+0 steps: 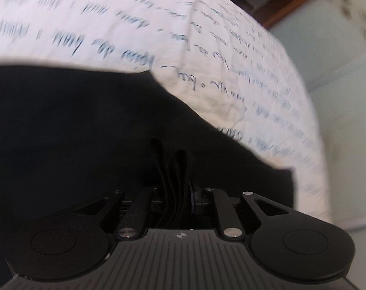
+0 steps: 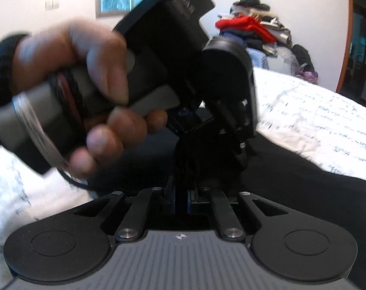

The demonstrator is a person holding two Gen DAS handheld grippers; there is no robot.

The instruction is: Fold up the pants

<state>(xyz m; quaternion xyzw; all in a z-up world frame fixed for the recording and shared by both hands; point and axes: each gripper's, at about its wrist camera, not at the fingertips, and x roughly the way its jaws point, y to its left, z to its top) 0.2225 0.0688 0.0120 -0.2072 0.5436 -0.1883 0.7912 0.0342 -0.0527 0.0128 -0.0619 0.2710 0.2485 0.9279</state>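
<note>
Black gripper with silver screws, ribbed grey housing (small cross mark); dark sleeve.

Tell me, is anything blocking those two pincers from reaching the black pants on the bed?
Nothing visible does. Both are already at the black pants: bunched fabric sits between the jaws of the left gripper, and the right gripper is shut on a fold.

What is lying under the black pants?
Under the black fabric pants lies a white quilted bedcover with dark handwriting print, visible around their edges. What is directly beneath the pants is covered and cannot be seen.
</note>
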